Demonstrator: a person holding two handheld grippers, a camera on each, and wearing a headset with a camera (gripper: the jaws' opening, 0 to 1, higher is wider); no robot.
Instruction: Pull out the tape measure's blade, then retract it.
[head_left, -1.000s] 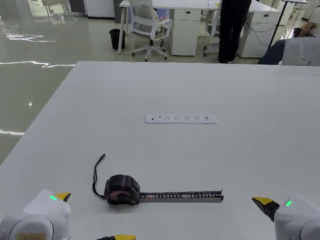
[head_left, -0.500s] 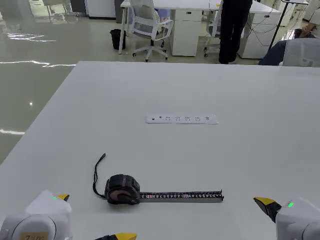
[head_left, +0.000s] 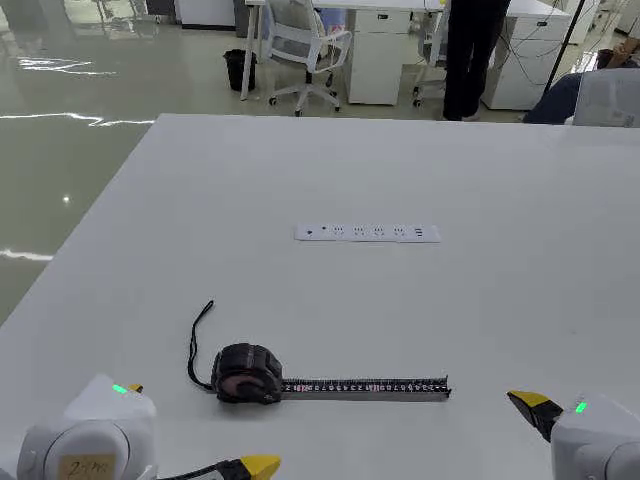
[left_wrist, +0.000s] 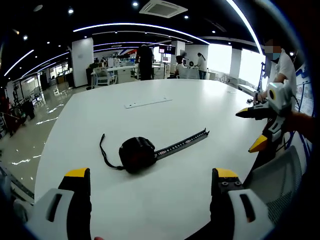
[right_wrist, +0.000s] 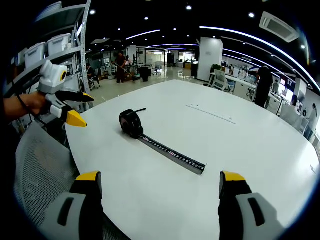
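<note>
Tape measure (head_left: 245, 373) lies on the bench (head_left: 400, 170), blade (head_left: 365, 387) out flat. Left gripper (left_wrist: 151, 173) and right gripper (right_wrist: 161, 176): fingers wide apart, empty. Case likely rigid and the better hold; blade thin, springy.

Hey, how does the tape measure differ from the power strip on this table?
The tape measure is black; the power strip is white, like the table. The tape measure has a rounded case with its blade pulled out and a strap; the power strip is one flat bar. The tape measure lies near the table's front edge, the power strip farther up it. Both lie lengthwise across the head view.
</note>
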